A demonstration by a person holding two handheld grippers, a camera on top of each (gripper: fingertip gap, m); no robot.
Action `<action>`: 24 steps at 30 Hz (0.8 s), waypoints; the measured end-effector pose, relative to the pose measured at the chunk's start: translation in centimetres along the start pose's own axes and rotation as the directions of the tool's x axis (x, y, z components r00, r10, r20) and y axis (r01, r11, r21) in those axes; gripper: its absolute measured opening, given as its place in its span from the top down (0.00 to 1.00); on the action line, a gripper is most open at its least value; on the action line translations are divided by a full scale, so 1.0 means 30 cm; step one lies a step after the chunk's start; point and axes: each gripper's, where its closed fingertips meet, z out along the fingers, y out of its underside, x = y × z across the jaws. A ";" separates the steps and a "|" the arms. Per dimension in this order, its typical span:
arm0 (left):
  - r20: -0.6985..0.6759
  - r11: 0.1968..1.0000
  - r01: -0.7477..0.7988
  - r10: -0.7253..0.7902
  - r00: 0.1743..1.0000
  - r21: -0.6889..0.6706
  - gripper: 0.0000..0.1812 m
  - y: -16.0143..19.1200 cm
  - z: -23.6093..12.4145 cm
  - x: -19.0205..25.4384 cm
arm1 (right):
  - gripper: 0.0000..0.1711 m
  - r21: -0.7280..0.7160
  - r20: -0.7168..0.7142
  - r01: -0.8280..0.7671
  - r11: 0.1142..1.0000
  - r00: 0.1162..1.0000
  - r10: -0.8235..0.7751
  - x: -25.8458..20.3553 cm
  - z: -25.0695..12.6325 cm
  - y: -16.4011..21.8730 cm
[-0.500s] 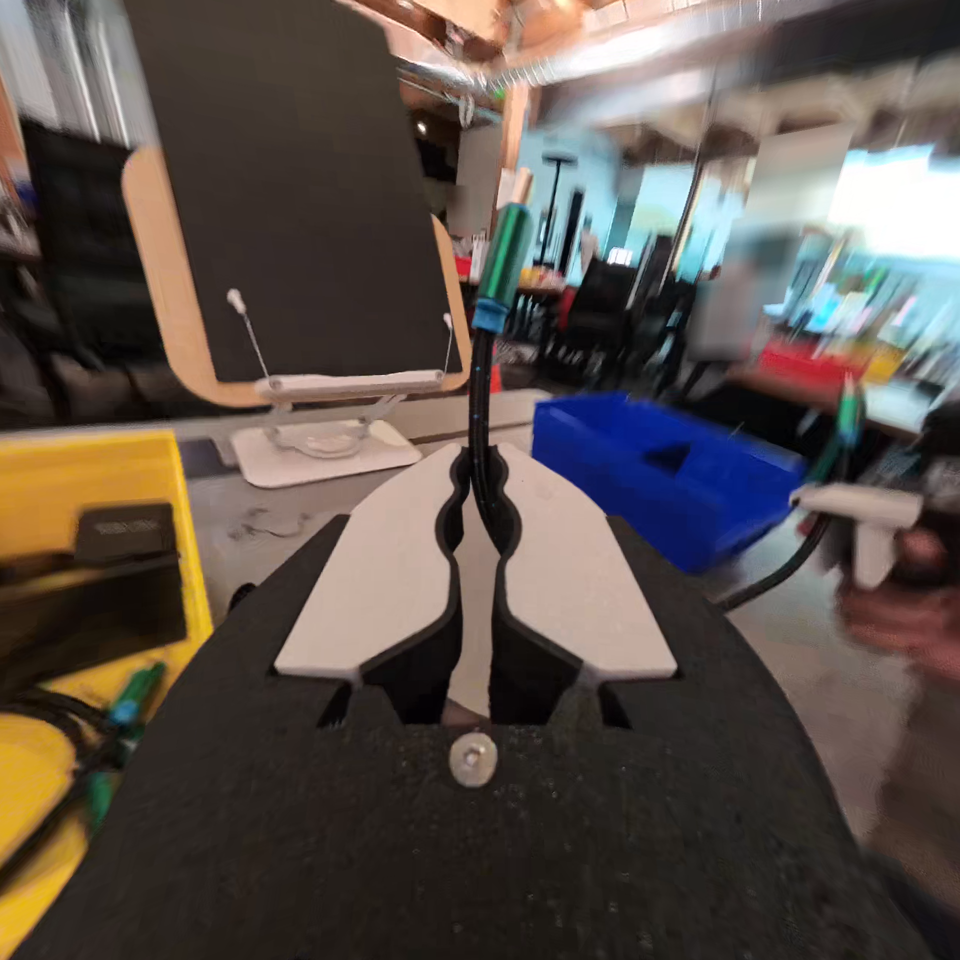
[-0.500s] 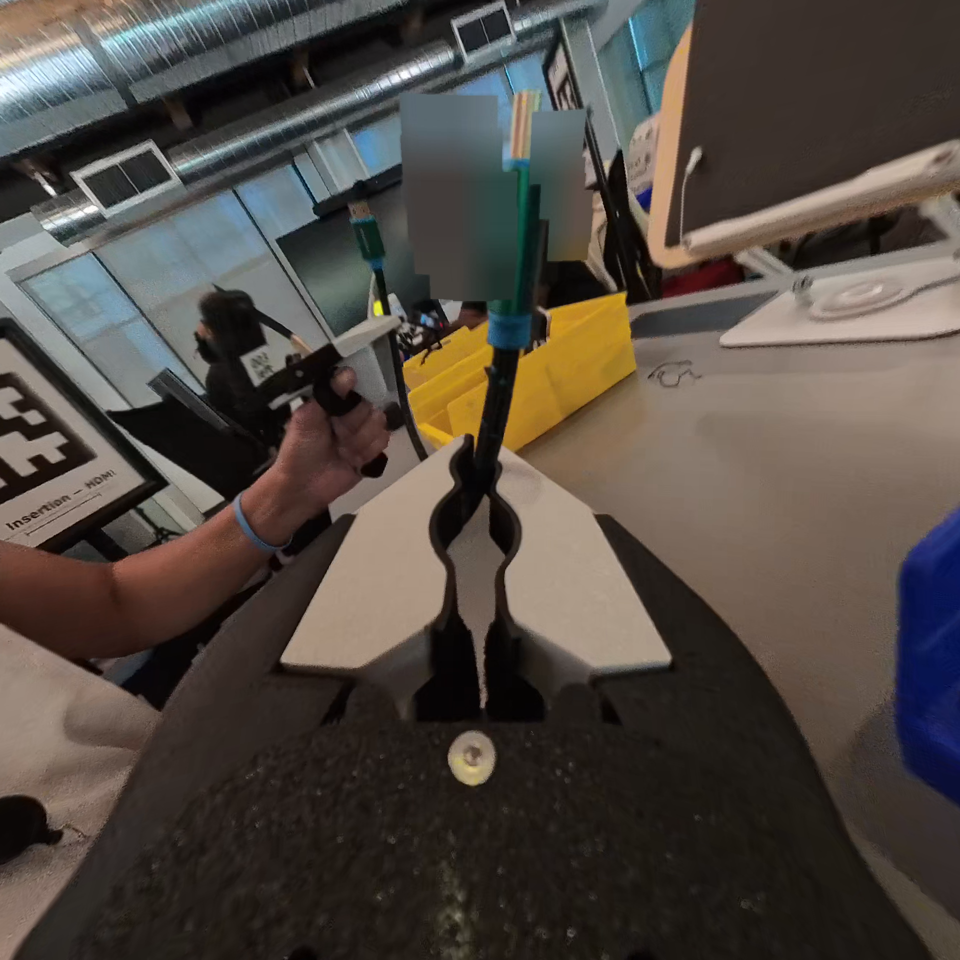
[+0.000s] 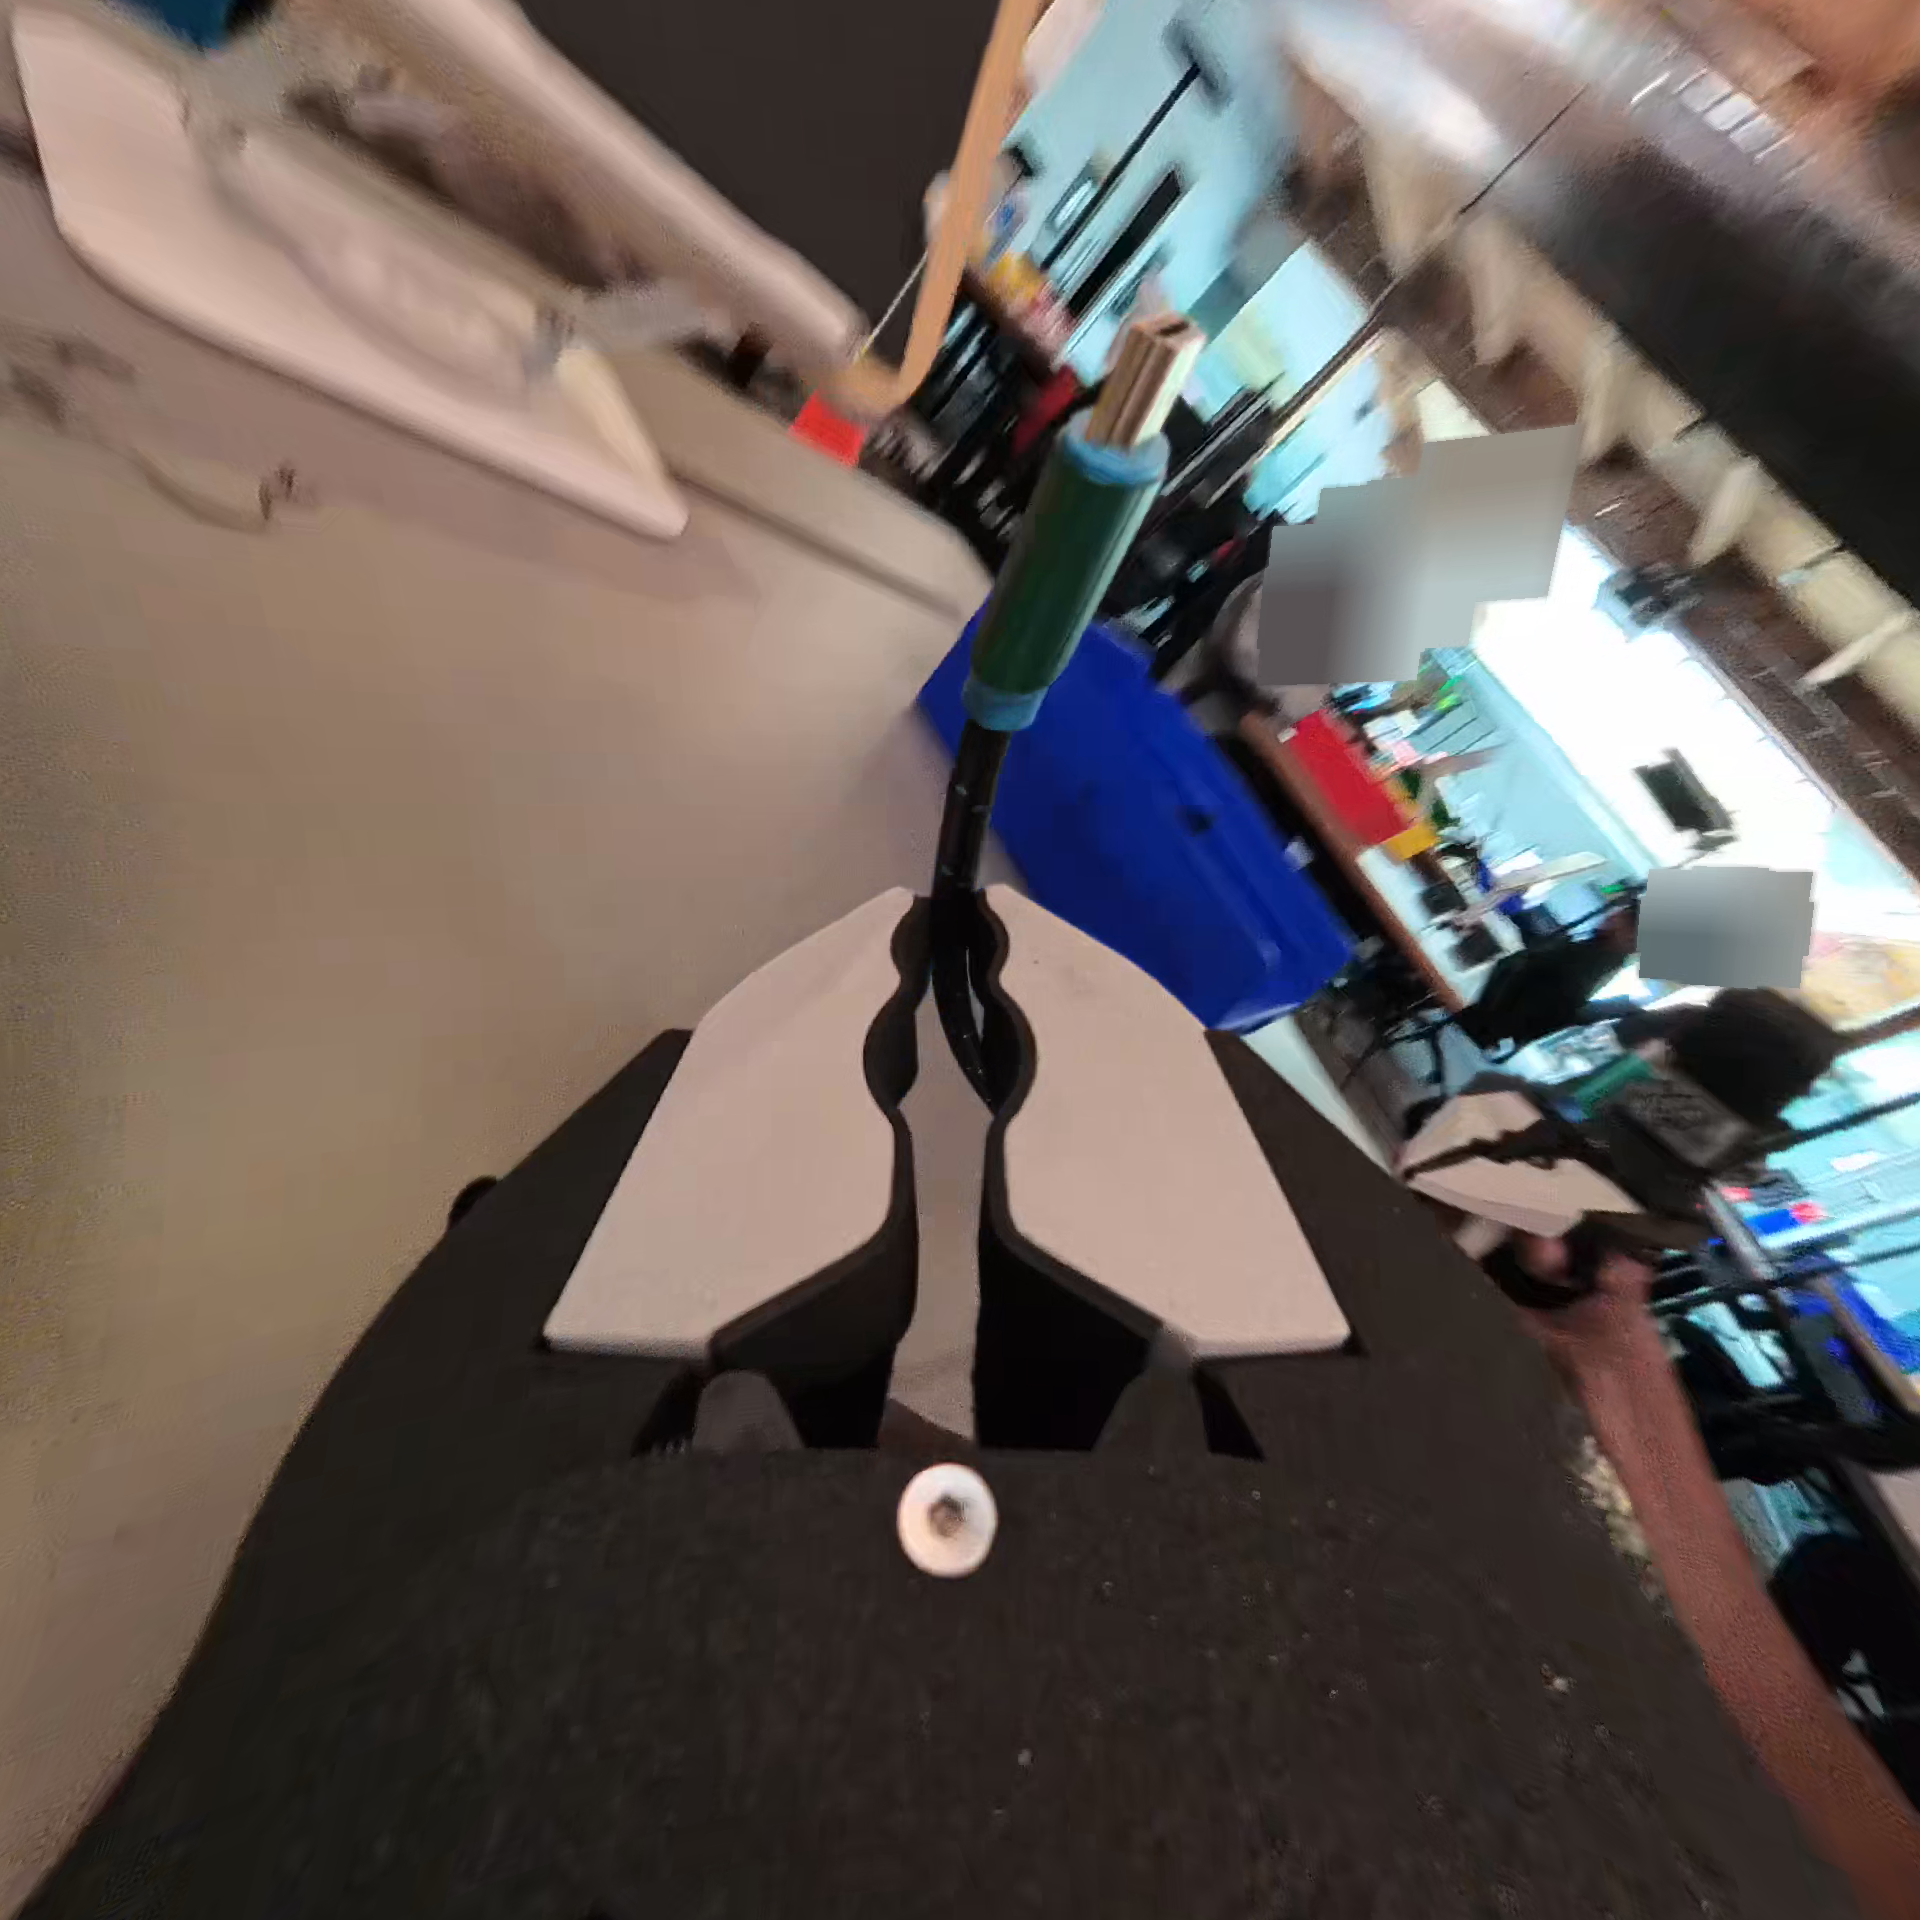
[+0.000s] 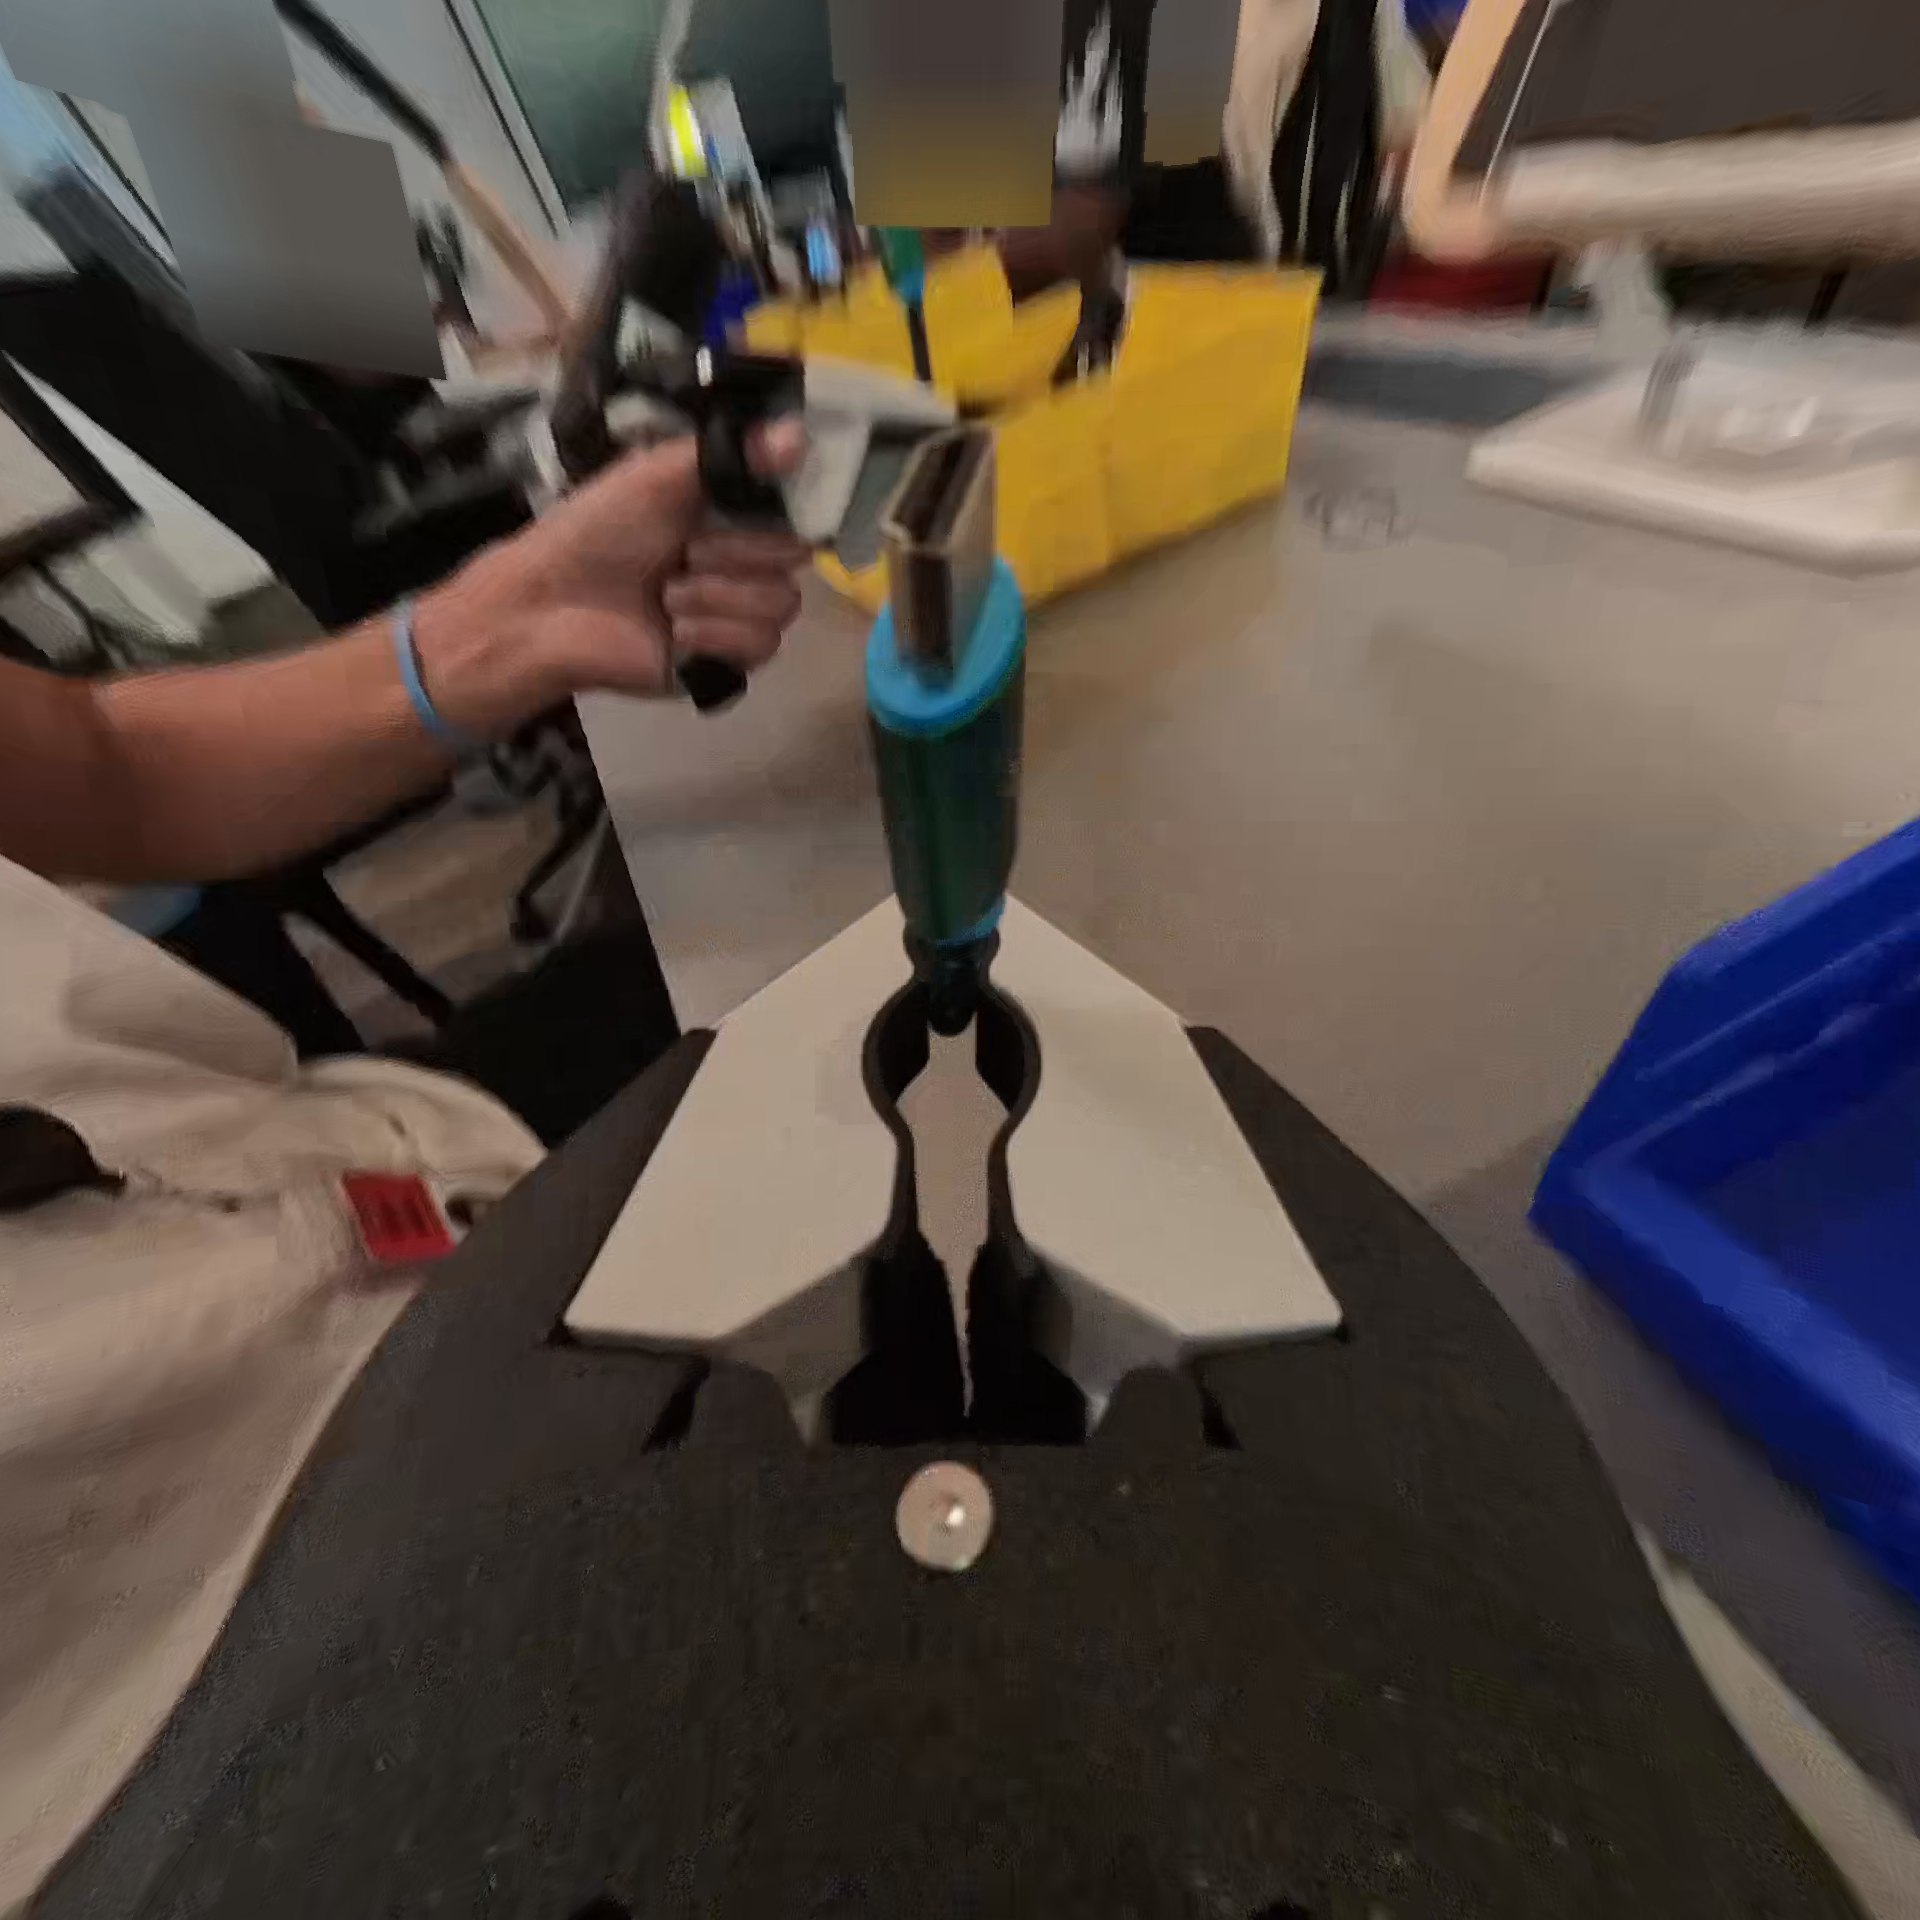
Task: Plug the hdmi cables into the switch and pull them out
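My left gripper (image 3: 951,935): clenched on the black cord of a green-sleeved HDMI cable with blue end bands (image 3: 1060,561); the cord sits in the notch between my two white fingers (image 3: 769,1122).
Left cable's place: it rises from the fingertips at the middle of the left wrist frame and leans toward the upper right, its bare metal plug at the top, in the air and touching nothing else.
My right gripper (image 4: 951,971): clenched on a second green-sleeved HDMI cable with blue end bands (image 4: 951,800), pinched at the cord right under the lower blue band.
Right cable's place: it stands nearly upright from the fingertips at the middle of the right wrist frame, metal plug uppermost, above the grey desk (image 4: 1455,748).
Switch: I cannot make it out in either view.
Count of cables in my grip: two, one in each gripper.
Count of bins: one blue plastic bin (image 3: 1143,810) at centre right of the left wrist frame, beyond the cable; one yellow plastic bin (image 4: 1174,416) at upper centre of the right wrist frame.
My left hand (image 4: 613,592): at left of the right wrist frame, wrapped round the other gripper's handle, a blue band on the wrist.
White flat stand base (image 4: 1704,457): upper right of the right wrist frame, blurred.
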 end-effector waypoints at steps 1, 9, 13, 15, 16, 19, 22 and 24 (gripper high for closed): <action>0.072 0.999 0.007 -0.004 0.997 -0.045 0.97 0.051 0.022 -0.043 | 1.00 -0.074 -0.038 0.002 0.997 0.999 -0.005 0.017 0.004 0.041; 0.226 0.926 -0.097 0.189 0.956 -0.364 0.89 0.246 0.139 -0.191 | 0.84 -0.298 -0.158 -0.281 0.912 0.957 0.243 0.144 -0.020 0.259; 0.252 0.918 -0.132 0.238 0.938 -0.373 0.86 0.248 0.135 -0.209 | 0.71 -0.370 -0.236 -0.262 0.891 0.954 0.182 0.188 -0.142 0.293; 0.226 0.907 -0.139 0.244 0.943 -0.398 0.84 0.264 0.133 -0.201 | 0.70 -0.385 -0.333 -0.246 0.889 0.936 0.114 0.232 -0.224 0.288; 0.203 0.903 -0.145 0.243 0.949 -0.404 0.84 0.272 0.134 -0.187 | 0.69 -0.365 -0.390 -0.240 0.899 0.917 0.087 0.261 -0.257 0.267; 0.115 0.887 -0.207 0.276 0.954 -0.413 0.85 0.302 0.147 -0.116 | 0.68 -0.240 -0.406 -0.241 0.940 0.905 0.128 0.277 -0.219 0.174; 0.025 0.846 -0.327 0.372 0.928 -0.421 0.85 0.327 0.146 -0.035 | 0.66 -0.311 -0.467 -0.191 0.931 0.884 0.025 0.310 -0.178 0.209; -0.011 0.832 -0.409 0.437 0.899 -0.376 0.85 0.299 0.118 0.011 | 0.66 -0.308 -0.461 -0.136 0.941 0.887 -0.023 0.300 -0.147 0.185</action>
